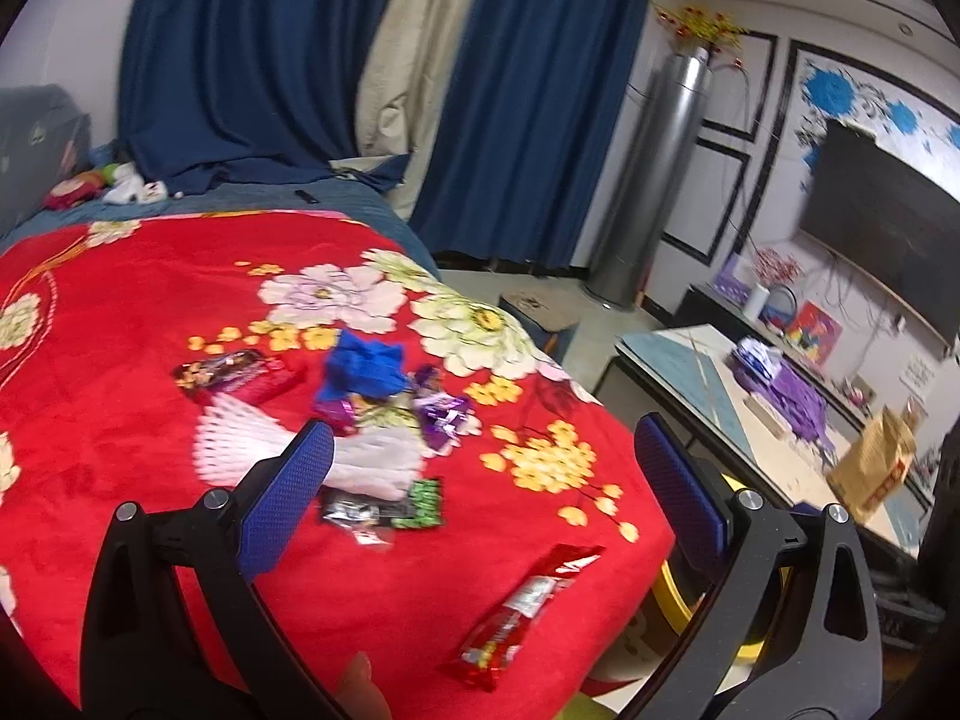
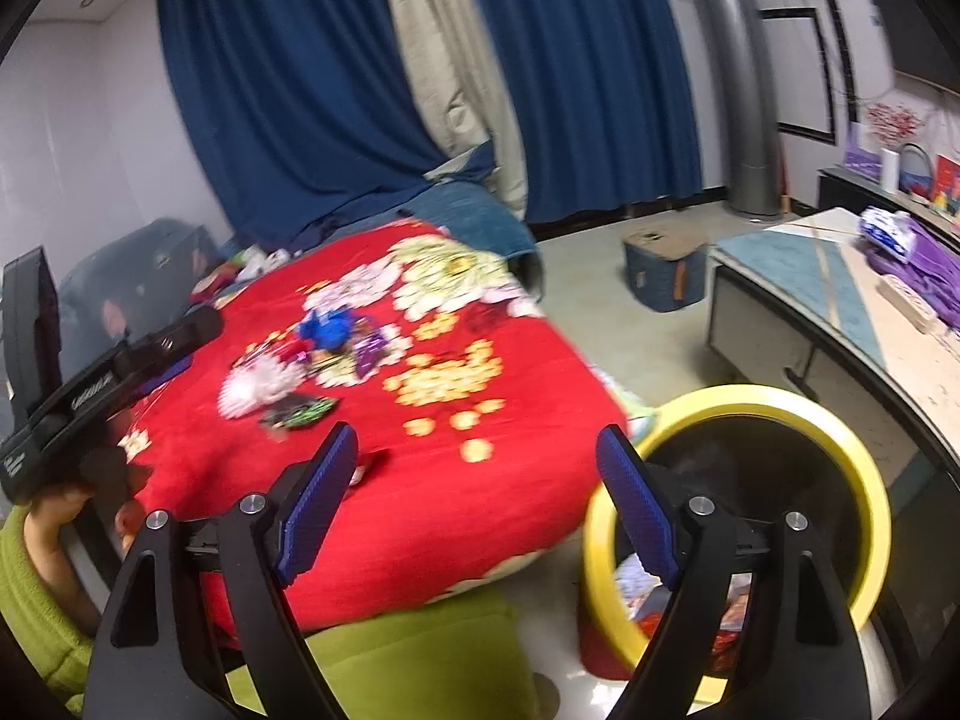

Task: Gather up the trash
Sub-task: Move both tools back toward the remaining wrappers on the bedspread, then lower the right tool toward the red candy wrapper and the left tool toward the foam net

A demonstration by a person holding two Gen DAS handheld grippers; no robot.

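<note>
Several wrappers lie on a red flowered blanket (image 1: 120, 450): a red one (image 1: 522, 606) near the front edge, a black and green one (image 1: 384, 507), purple ones (image 1: 444, 414), a dark red one (image 1: 234, 369) and a crumpled blue piece (image 1: 363, 369). My left gripper (image 1: 483, 450) is open and empty above the blanket. My right gripper (image 2: 477, 459) is open and empty over the blanket's (image 2: 420, 498) front corner. A yellow-rimmed bin (image 2: 750, 402) holding trash stands to its right. The black and green wrapper (image 2: 300, 411) and the blue piece (image 2: 327, 327) show blurred there.
A low table (image 1: 690, 372) with purple cloth and a cardboard box (image 1: 876, 462) stands right of the bed. A blue stool (image 2: 660, 270) sits on the floor beyond. Blue curtains (image 1: 270, 48), a silver tower unit (image 1: 654, 180) and a TV (image 1: 888, 228) line the walls.
</note>
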